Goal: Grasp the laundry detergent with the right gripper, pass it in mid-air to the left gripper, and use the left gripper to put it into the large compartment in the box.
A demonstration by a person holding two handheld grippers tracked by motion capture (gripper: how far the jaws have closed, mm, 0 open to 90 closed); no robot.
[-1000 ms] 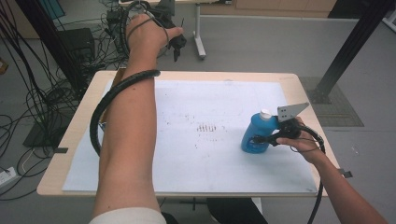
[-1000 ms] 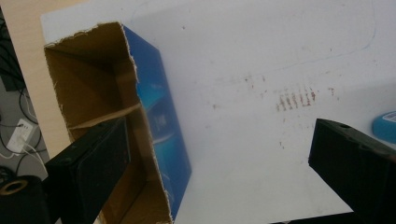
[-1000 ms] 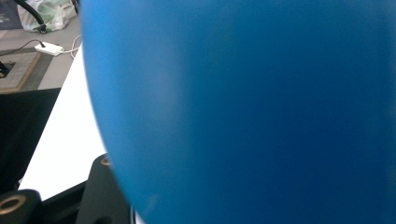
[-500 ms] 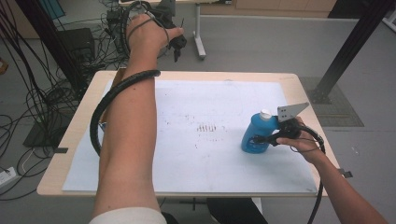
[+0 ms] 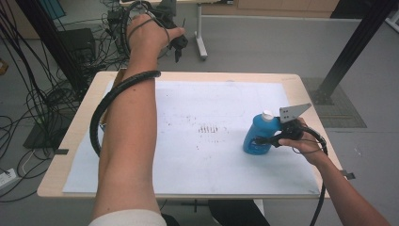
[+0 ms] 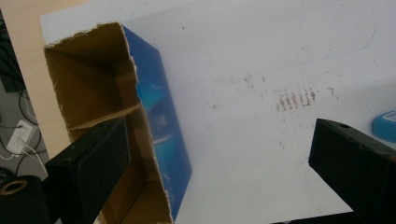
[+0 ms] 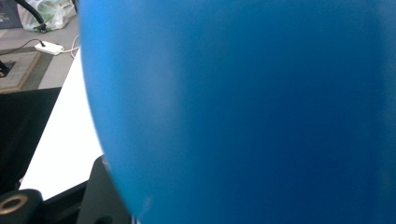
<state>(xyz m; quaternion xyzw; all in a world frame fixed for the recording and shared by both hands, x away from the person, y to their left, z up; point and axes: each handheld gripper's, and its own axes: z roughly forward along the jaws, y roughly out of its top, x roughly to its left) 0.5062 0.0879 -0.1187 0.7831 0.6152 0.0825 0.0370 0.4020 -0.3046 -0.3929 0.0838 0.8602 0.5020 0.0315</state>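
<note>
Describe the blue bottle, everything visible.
The blue bottle looks like glossy plastic, with a rounded body and a white cap on top. It stands upright on the white sheet toward the table's right side. The right tongs are at its right flank, one dark jaw lying along its side. In the right gripper view its blue surface sits close against the camera, blurred. No label can be read.

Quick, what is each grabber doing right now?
Left gripper: open, jaws wide apart, holding nothing, above the open cardboard box.
Right gripper: against the blue bottle on the table; whether it's shut on it cannot be told.
</note>
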